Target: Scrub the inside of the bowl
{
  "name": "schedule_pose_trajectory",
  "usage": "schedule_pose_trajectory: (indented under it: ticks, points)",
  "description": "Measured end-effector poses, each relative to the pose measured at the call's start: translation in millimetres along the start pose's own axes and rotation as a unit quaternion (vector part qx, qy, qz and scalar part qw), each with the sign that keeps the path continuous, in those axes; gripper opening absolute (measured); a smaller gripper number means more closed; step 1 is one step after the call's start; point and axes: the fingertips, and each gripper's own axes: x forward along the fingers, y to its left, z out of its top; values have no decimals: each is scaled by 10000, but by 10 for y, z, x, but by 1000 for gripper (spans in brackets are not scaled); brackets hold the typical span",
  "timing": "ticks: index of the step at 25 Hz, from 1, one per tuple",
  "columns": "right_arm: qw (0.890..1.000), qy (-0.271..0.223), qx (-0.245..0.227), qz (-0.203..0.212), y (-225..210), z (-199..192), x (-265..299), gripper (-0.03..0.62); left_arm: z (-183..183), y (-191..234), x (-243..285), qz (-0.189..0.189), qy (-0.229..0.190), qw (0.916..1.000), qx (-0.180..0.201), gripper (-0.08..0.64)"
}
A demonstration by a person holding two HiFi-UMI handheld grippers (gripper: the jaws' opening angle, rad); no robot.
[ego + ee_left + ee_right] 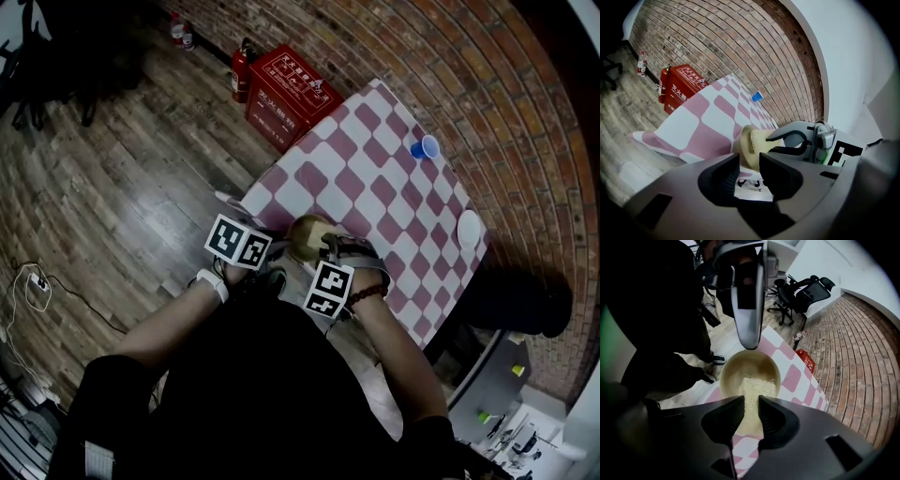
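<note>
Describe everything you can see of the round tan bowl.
The round tan bowl looks smooth, perhaps plastic, deep and plain inside. It is tipped up over the near edge of the pink-and-white checked tablecloth. The left gripper clamps its rim; the right gripper presses a pale fibrous scrub pad against its inner wall.

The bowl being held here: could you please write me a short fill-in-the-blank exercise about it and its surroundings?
1. While the right hand-held gripper holds a scrub pad in it, the left hand-held gripper clamps the rim of the ____.
2. The tablecloth is checked in white and ____.
3. In the left gripper view, the cup on that tablecloth is ____.
Missing words: bowl, pink, blue.
</note>
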Motion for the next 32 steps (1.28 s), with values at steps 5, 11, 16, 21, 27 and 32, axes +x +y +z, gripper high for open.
schedule_pose_trajectory:
  ticks: [5, 11, 16, 21, 27, 32]
  points:
    - [9995, -143, -254, 85, 180, 134, -47, 103, -8, 1, -13, 3, 6, 10000, -22, 137]
    - [9997, -171, -169, 104, 103, 267, 89, 103, -21, 5, -27, 8, 19, 10000, -33, 137]
    - [9998, -52, -163, 72, -24, 221, 158, 103, -16, 32, -37, 21, 4, 10000, -72, 137]
    - [9995, 1, -293, 80, -5, 111, 78, 103, -18, 49, -50, 6, -7, 9999, -103, 137]
    - [9979, -133, -622, 151, 173, 226, 33, 103, -28, 68, -51, -9, 4, 9999, -139, 137]
    - [9981, -111, -591, 163, 147, 353, 149, 103, -29, 63, -41, -19, 19, 9999, -147, 137]
